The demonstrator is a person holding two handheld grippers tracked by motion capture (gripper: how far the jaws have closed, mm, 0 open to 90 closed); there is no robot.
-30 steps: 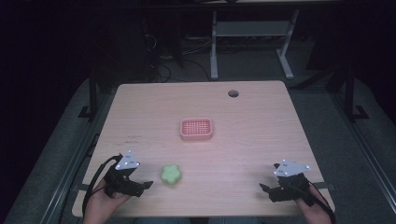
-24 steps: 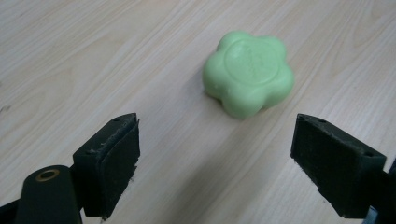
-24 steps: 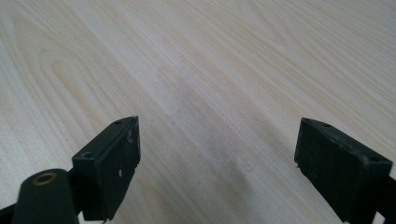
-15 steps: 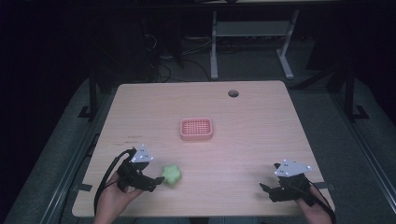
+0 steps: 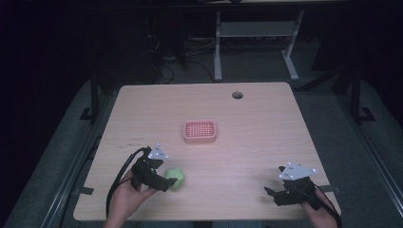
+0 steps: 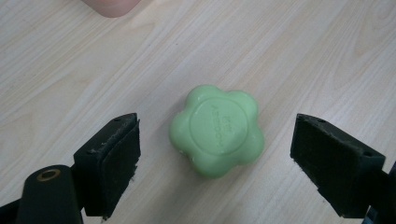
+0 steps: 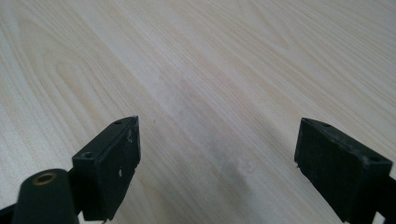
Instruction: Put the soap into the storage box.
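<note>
Between the spread jaws of the left hand-held gripper (image 6: 215, 154) lies the green flower-shaped soap (image 6: 216, 136); centre it, close evenly on opposite lobes; right hand-held gripper (image 7: 217, 163) spread, over bare desk (image 7: 224, 70).

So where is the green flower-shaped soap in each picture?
High view: the green flower-shaped soap lies near the table's front edge, left of middle, right beside the left gripper.
Left gripper view: it sits in the middle, on the wood between the two open black jaws, touching neither.
Right gripper view: light wood between open jaws; no soap here.
Shared landmark: the pink plastic basket, mid-table in the high view, peeks in at the left gripper view's top edge.
</note>
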